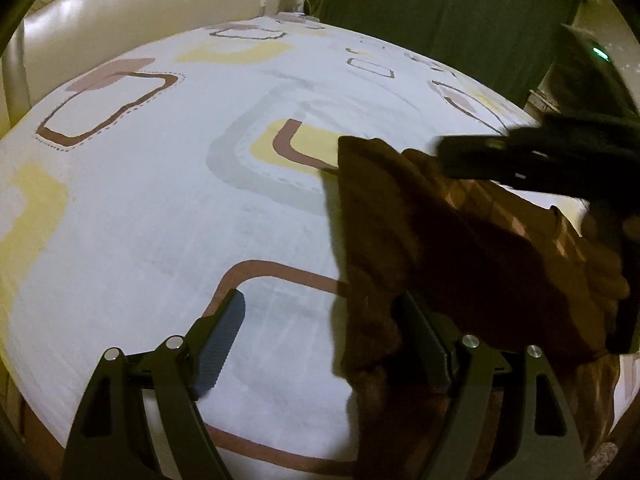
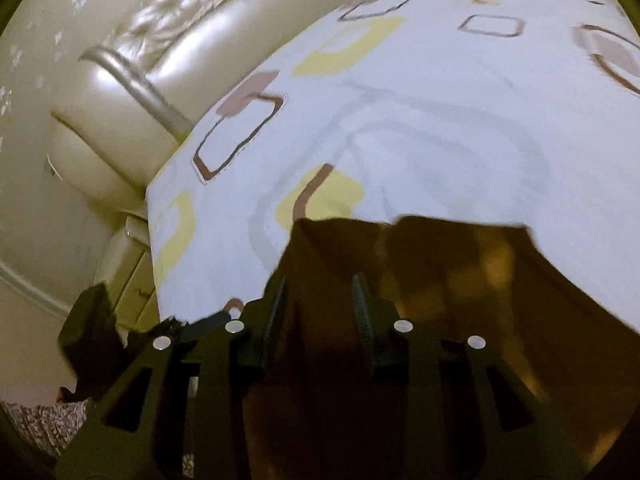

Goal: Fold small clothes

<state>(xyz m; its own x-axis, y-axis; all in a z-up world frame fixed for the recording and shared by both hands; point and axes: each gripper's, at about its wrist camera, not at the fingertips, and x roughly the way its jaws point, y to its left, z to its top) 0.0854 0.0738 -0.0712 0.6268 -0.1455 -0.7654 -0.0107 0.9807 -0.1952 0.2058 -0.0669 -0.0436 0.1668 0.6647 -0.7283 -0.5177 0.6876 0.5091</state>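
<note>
Nearest the left wrist camera, the left hand-held gripper (image 1: 316,328) is seen with its jaws wide apart and nothing pinched between them; one finger is set over bare sheet, the other over the near edge of the cloth (image 1: 460,264). From the right wrist camera, the right hand-held gripper (image 2: 320,304) is seen with a narrow gap between its fingers; dark cloth fills the view behind that gap, but whether the pads press on it cannot be told.

A brown cloth lies on the bed (image 1: 160,208), toward its right side as seen from the left camera, partly lifted or doubled over, with one straight edge facing the open sheet. Its far edge in the right view is uneven, with a notch in it. The fold is judged to be under way and not finished: layers are heaped loosely, nothing is squared, and flattening and at least one more fold are probably left.

Much open sheet is left beyond and to the left of the cloth, so room for spreading is ample there. A headboard (image 2: 132,92) bounds the far left, and a dark curtain (image 1: 440,8) hangs behind the bed. Both grippers are close together over the cloth, so a clash between them is the likelier risk.
</note>
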